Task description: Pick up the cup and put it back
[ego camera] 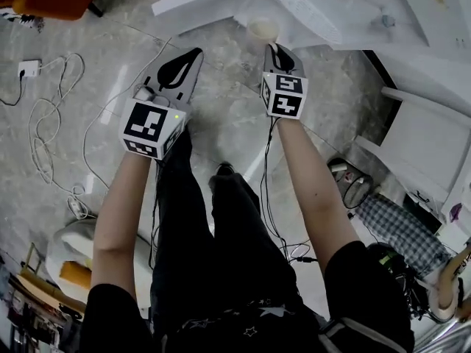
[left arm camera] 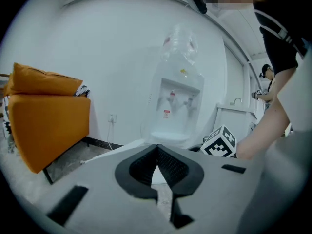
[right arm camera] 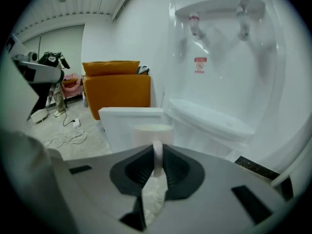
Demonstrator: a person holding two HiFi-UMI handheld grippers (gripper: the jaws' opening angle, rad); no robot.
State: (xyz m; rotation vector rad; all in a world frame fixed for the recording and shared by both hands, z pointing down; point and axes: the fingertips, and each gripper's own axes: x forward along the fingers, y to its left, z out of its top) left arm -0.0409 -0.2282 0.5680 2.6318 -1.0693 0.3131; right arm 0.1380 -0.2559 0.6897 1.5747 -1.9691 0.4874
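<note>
The floor (ego camera: 221, 120) is pale grey stone with a marbled sheen, and white cables (ego camera: 44, 138) loop over it at the left, running to a white plug block (ego camera: 28, 68). An orange sofa (left arm camera: 46, 126) stands against a plain white wall, which carries a wall socket (left arm camera: 111, 117) low down beside it. A white water dispenser (right arm camera: 219, 57) stands by the same wall, with two taps over a drip tray (right arm camera: 209, 118) and a clear bottle on top. A white chair (ego camera: 427, 138) stands at the right edge of the head view with a checked cloth (ego camera: 401, 230) on the floor near it, and a camera on a tripod (right arm camera: 41, 69) stands further back in the room. The dispenser bears a small red label (right arm camera: 200, 65) between its taps and some yellow print higher up; both are too small to read. The cup (ego camera: 263, 29), a plain white one, is held off the floor just in front of the drip tray. The right tongs (right arm camera: 157, 152) are closed narrowly on its near wall, which shows as a white strip pinched between the black pads. The left tongs (left arm camera: 157, 147) are closed tip to tip with nothing between them, held up beside the right ones and apart from the cup
</note>
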